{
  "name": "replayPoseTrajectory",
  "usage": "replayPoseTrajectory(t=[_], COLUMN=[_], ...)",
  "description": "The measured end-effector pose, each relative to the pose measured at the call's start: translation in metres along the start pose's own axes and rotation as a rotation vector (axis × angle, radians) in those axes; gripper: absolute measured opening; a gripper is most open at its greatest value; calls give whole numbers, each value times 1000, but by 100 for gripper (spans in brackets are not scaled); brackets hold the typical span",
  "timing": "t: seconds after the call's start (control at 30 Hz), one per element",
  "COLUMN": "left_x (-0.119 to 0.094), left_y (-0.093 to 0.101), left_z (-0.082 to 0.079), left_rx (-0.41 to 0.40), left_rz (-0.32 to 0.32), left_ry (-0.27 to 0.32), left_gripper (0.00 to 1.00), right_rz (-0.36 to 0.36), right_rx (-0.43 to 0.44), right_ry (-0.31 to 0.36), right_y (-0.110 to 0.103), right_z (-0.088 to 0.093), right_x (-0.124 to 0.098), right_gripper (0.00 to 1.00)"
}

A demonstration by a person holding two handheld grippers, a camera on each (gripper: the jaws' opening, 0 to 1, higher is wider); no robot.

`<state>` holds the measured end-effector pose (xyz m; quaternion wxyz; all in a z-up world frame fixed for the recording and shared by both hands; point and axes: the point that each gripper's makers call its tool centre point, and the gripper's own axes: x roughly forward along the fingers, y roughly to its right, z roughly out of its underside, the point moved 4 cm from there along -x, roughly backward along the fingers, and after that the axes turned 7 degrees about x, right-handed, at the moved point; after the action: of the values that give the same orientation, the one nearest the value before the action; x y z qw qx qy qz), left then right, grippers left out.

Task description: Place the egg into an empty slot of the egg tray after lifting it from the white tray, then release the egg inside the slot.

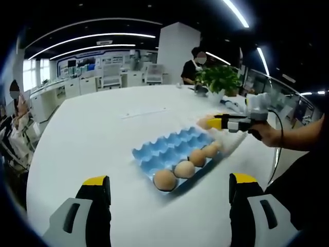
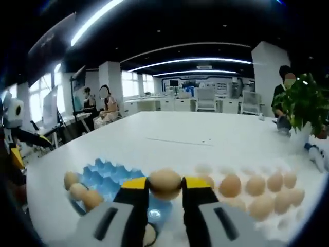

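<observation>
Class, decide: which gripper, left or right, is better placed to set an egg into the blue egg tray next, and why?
Right. The right gripper already grips an egg above the blue egg tray. The left gripper is open, holding nothing.

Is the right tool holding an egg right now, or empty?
Holding one. In the right gripper view the right tool is shut on an egg, its yellow tips pressed to both sides, above the blue egg tray.

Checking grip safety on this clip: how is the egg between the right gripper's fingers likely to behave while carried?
The egg is probably fragile; the right gripper pinches it only at two sides. Its smooth rounded shell looks apt to slip or rotate. Released outside a cup of the blue egg tray, it would likely roll.
</observation>
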<state>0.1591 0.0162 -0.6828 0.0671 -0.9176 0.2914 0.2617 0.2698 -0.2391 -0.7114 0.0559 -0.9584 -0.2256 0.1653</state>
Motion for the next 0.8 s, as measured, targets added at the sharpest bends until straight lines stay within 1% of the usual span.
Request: replayPoseTrajectory(t=[0.07,0.1,0.33,0.4,0.47,0.6,0.63,0.8], left_x=[0,0,0,1,1,1,1,2], left_y=[0,-1,-2,-1,-1,-1,-2,-1], left_z=[0,1,1,2,2,1,1,1], left_rx=[1,1,-4,-4,-4,-5,-5,-5], left_rz=[2,1,-2,1,1,-1,-2,2], left_ry=[-1,-2,-2,-4,-3,0,2,0], left_gripper=[96,96,96,96,96,96,96,96], right_rz=[-23,-47,-142,-159,-195,-229,-248,-299], right_rx=[-16,-25,-42,-37,-35,-45,-46,-58], right_ry=[0,-3,-16,-18,-22,-24,-34,-54], right_y=[-11,-19,-58,-64,-77,-90,-97,-117], right_z=[-1,-1,1,1,1,1,2,7], right_x=[5,9,25,28,33,39,42,49], right_gripper=[25,25,25,25,25,25,25,25])
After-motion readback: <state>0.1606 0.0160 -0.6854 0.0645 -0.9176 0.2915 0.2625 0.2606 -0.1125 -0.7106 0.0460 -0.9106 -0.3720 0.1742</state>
